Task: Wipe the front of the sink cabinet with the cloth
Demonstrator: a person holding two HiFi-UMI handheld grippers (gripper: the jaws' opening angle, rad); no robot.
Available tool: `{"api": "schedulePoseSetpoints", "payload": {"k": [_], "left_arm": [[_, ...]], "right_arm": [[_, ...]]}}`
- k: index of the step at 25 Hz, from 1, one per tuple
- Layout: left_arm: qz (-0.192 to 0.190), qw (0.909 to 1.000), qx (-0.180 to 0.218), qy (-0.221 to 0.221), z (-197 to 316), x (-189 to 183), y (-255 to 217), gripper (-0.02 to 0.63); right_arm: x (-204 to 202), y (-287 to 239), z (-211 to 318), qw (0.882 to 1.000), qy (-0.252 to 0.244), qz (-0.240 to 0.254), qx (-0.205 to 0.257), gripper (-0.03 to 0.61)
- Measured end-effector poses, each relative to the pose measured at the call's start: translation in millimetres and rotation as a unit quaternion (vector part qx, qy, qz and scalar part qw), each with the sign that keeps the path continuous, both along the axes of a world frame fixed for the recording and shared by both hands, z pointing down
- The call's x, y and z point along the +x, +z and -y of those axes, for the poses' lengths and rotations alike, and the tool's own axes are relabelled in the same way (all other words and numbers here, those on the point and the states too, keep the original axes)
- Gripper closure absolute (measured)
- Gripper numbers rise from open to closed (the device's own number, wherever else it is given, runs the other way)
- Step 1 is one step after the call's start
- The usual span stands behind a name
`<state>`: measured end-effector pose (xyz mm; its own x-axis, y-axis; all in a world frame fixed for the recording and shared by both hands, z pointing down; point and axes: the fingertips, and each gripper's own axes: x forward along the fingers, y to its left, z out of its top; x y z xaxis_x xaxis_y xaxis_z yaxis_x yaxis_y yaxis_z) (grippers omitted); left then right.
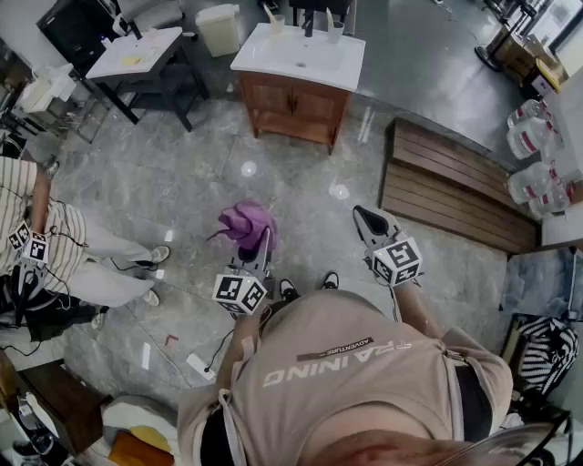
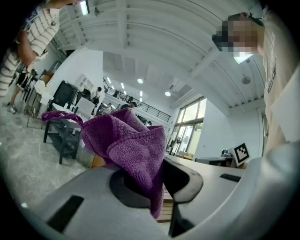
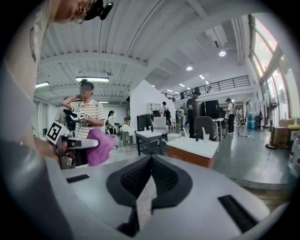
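Observation:
The sink cabinet [image 1: 293, 102] is brown wood with a white basin top [image 1: 299, 55]. It stands a few steps ahead across the grey floor and also shows in the right gripper view [image 3: 192, 152]. A purple cloth [image 1: 248, 223] hangs bunched from my left gripper [image 1: 265, 238], which is shut on it. In the left gripper view the cloth [image 2: 126, 140] drapes over the left gripper [image 2: 157, 183] and hides part of the pads. My right gripper [image 1: 364, 214] is held level beside it, well short of the cabinet. The right gripper [image 3: 151, 161] is shut with nothing in it.
A person in a striped shirt [image 1: 55, 246] stands at the left holding marker cubes. A white-topped table with black legs [image 1: 137, 55] and a bin [image 1: 219, 27] stand left of the cabinet. A low wooden platform [image 1: 446, 196] lies at the right, with water bottles [image 1: 533, 136] behind it.

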<state>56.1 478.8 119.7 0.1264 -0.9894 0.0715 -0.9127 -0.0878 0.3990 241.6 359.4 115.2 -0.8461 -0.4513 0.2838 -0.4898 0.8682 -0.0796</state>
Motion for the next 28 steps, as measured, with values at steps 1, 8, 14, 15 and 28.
{"api": "schedulePoseSetpoints", "payload": {"k": [1, 8, 14, 15, 28], "left_arm": [[-0.009, 0.9999, -0.006, -0.005, -3.2, -6.2, 6.5, 0.558], [-0.037, 0.9993, -0.01, 0.001, -1.8, -40.1, 19.5, 0.558], [-0.041, 0.999, 0.006, 0.02, 15.6, -58.7, 13.5, 0.558], [-0.04, 0.9989, 0.006, 0.023, 19.2, -61.2, 14.7, 0.558], [-0.04, 0.9979, -0.048, 0.019, 69.8, -99.7, 44.0, 0.558]], "right_arm": [[-6.8, -4.3, 4.7, 1.0, 0.001, 0.006, 0.006, 0.566], [-53.1, -10.7, 13.3, 1.0, -0.014, 0.009, 0.024, 0.566], [-76.2, -8.5, 25.2, 0.999, 0.015, 0.03, -0.002, 0.566], [-79.7, -6.0, 26.7, 0.999, 0.017, 0.027, -0.003, 0.566], [-124.5, 54.2, 68.2, 0.998, -0.025, 0.012, -0.063, 0.566]]}}
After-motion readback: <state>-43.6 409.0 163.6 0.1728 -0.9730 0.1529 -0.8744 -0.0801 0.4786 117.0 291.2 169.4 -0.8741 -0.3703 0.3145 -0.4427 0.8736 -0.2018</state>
